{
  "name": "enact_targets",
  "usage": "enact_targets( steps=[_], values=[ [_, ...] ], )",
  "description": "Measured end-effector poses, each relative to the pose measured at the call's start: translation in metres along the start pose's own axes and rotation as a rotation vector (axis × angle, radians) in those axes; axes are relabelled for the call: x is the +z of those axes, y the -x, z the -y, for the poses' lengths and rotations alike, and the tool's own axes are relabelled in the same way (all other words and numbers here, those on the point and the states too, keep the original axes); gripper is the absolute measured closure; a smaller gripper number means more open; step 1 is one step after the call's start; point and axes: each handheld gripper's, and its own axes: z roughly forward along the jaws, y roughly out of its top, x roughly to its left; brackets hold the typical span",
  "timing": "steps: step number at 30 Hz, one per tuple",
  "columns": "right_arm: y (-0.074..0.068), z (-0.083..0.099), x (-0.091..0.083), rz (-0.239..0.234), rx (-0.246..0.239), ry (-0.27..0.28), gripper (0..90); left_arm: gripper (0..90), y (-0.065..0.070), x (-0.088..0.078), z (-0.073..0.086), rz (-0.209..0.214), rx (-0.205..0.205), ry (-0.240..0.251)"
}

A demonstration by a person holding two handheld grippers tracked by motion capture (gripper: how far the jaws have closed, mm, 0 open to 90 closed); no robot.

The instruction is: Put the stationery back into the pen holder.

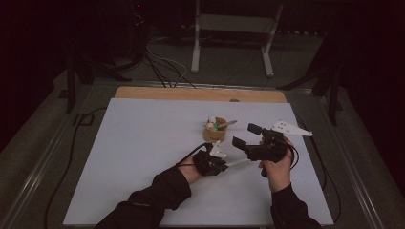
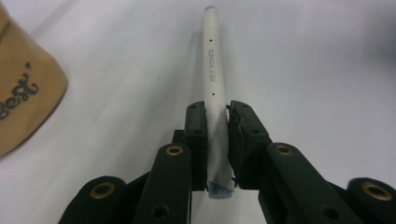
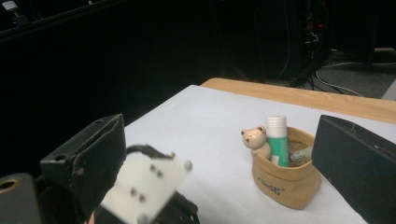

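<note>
My left gripper (image 1: 223,164) (image 2: 216,119) is shut on a white pen (image 1: 237,163) (image 2: 214,70) printed "KEY POINTS". The pads pinch its lower end and the barrel points away toward the right hand. A tan fabric holder (image 1: 215,133) (image 2: 23,93) (image 3: 285,179) stands on the white mat just beyond both hands. It holds a small bear figure (image 3: 254,139), a glue stick (image 3: 278,137) and a grey pen (image 1: 227,124). My right gripper (image 1: 247,136) (image 3: 224,163) hovers open to the right of the holder, with nothing between its jaws.
The white mat (image 1: 143,157) covers a wooden tabletop (image 1: 191,94). The white three-cornered plate (image 3: 144,186) of the left gripper sits low in the right gripper view. A white frame stand (image 1: 234,24) and cables (image 1: 162,67) lie on the floor behind the table.
</note>
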Motion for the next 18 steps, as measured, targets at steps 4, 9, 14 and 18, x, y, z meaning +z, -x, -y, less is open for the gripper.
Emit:
enact_targets(
  steps=[4,9,14,18],
  values=[
    [-0.002,0.001,0.001,-0.009,-0.011,0.002,2.9,79.7,-0.002,-0.013,0.002,0.006,-0.015,0.020],
    [-0.007,0.000,0.000,0.032,-0.116,0.045,6.3,79.7,-0.006,-0.027,0.008,0.000,-0.021,0.027],
    [-0.014,-0.002,-0.004,-0.007,-0.207,0.107,6.3,79.7,-0.011,-0.042,0.018,-0.001,-0.046,0.035],
    [-0.018,-0.004,-0.005,-0.038,-0.241,0.084,6.2,79.6,-0.014,-0.051,0.023,-0.010,-0.064,0.043]
  ],
)
